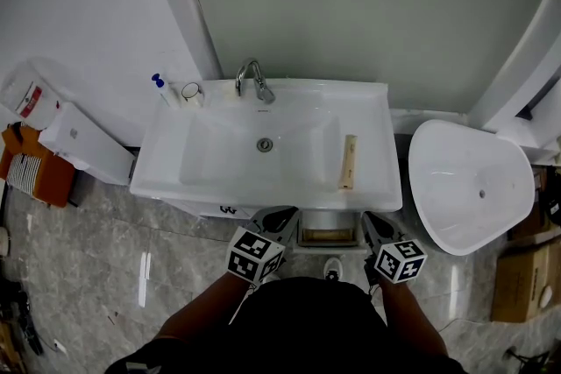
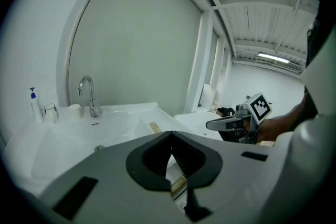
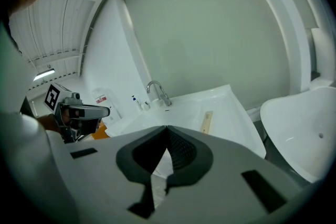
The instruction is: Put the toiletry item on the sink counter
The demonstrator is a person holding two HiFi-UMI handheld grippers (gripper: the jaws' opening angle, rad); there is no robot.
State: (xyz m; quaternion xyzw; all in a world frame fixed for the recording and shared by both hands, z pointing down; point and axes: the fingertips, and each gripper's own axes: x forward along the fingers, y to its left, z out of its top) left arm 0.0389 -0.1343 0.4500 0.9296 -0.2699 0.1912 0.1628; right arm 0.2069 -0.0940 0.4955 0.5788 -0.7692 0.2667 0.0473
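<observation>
Bathroom setting: a white sink counter (image 1: 368, 105) stands against a grey-green wall panel, on a marbled grey floor (image 1: 105, 250).

1. Grippers. The left gripper (image 1: 282, 215) and the right gripper (image 1: 372, 222) are held side by side just in front of the counter's near edge. Each gripper's own view shows its jaws closed together at the tips with nothing between them.

2. Task item. One toiletry item (image 1: 349, 161) is in view. It is a slender, flat, tan stick. It lies on the counter's right ledge, just beside the basin, with its long axis running from front to back. Neither gripper touches it.

3. Counts. One chrome faucet (image 1: 254, 80) stands at the back centre. One drain (image 1: 265, 144) sits in the basin. One blue-topped pump bottle (image 1: 160, 88) stands at the back left corner. The left gripper view resolves two vessels next to it: one clear glass (image 2: 50, 112) and one small white cup (image 2: 74, 109).

4. View differences. Only the head view shows the cardboard box (image 1: 524, 276) at far right. It also shows the white ceramic bowl (image 1: 473, 188) to the right of the counter in full. Only the gripper views show the ribbed ceiling and its strip light (image 2: 273, 57), and each shows the opposite gripper from the side.
</observation>
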